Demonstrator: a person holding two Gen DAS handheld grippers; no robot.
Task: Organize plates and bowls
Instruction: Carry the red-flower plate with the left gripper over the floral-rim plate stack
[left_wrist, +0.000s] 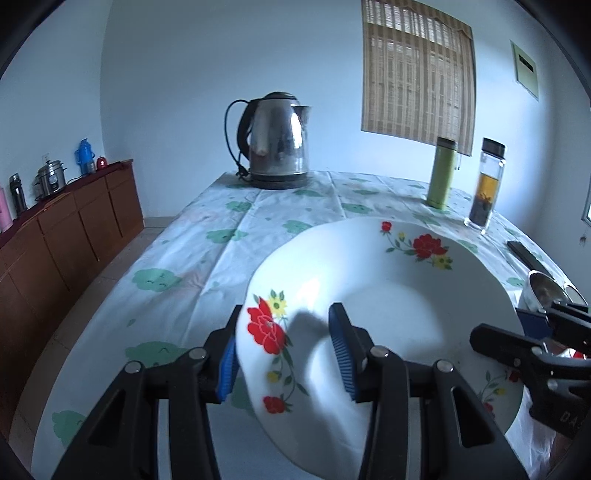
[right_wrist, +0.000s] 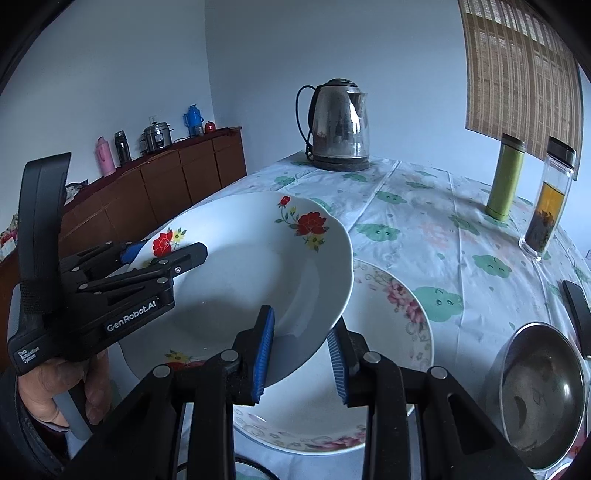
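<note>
The red-flowered plate (right_wrist: 258, 266) is carried tilted above the worktop (right_wrist: 424, 206): its rim is pinched by the left tongs (left_wrist: 284, 354) on the far-left side, while the right tongs (right_wrist: 301, 354) are spread with the near rim between the pads, contact not discernible. It should be levelled and lowered concentrically onto the pink-flowered plate (right_wrist: 402, 306) directly beneath and just beyond the right tongs. The steel bowl (right_wrist: 543, 391) to their right should be cleared.

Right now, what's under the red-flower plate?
The red-flower plate is held tilted above a pink-flower plate lying on the table. Only that plate's right and near rim show; its centre and left side are covered, so anything on it there can't be seen.
</note>
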